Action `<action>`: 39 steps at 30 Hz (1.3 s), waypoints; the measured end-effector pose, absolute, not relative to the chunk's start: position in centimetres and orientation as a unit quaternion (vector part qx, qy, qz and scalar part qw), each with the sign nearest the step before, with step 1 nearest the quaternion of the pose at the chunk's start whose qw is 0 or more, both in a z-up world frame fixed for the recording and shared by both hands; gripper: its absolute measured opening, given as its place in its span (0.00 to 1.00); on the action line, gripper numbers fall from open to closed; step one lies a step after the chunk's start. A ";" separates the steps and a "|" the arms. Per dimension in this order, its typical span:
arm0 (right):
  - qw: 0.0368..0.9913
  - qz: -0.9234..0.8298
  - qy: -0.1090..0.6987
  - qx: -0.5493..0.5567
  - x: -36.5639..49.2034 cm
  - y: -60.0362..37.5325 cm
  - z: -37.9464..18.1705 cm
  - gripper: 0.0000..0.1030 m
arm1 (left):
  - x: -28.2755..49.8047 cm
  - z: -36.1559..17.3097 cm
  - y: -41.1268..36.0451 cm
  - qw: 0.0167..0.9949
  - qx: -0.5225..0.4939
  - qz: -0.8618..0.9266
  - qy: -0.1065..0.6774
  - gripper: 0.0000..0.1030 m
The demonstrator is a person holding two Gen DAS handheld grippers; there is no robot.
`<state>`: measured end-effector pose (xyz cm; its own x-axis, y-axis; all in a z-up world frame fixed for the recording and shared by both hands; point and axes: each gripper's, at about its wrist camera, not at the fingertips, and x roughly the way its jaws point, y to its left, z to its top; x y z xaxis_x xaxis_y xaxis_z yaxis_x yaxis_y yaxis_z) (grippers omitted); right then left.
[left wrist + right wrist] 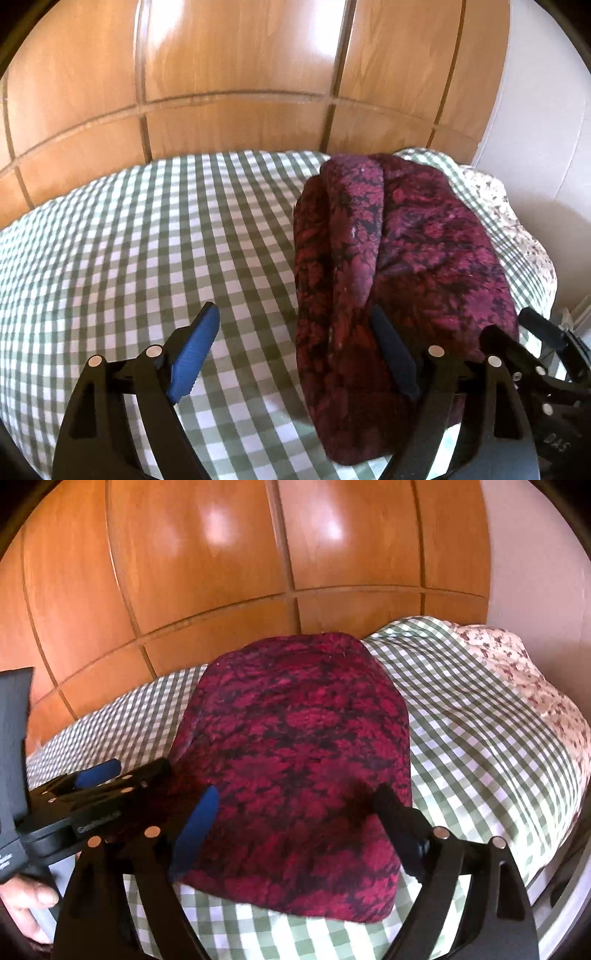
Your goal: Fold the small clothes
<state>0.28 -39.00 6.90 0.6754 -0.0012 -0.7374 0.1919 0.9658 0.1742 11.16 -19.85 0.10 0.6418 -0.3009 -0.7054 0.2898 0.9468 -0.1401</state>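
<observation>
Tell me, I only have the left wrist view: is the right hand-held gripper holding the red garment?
Observer: No. The right hand-held gripper stands open over the near end of the red garment, pads not pressing it.
Operator: I see a rolled ridge along the garment. How does it look from the right?
Observer: From there its top looks smooth and flat, a folded rounded bundle on the checked sheet.
Operator: Is the left hand-held gripper clear of it?
Observer: In the right wrist view the left hand-held gripper sits at the garment's left edge; in its own view it is open, gripping nothing.
Operator: Anyone visible?
Observer: A hand holds the left tool's handle.
</observation>
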 end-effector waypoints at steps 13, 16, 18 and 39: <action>0.912 -0.110 0.380 0.106 -2.6 -36.6 8.6 0.98 | 6.5 2.3 -16.4 0.927 -0.018 -0.135 0.349 0.80; 0.912 -0.118 0.381 0.101 -3.2 -36.0 8.6 0.98 | 5.7 2.4 -15.8 0.931 -0.016 -0.127 0.343 0.86; 0.910 -0.126 0.382 0.100 -3.8 -35.6 8.5 0.98 | 5.0 2.5 -15.2 0.934 -0.017 -0.122 0.336 0.86; 0.890 -0.166 0.396 0.154 -6.1 -35.1 7.7 0.98 | 1.9 1.7 -12.8 0.940 -0.009 -0.084 0.331 0.96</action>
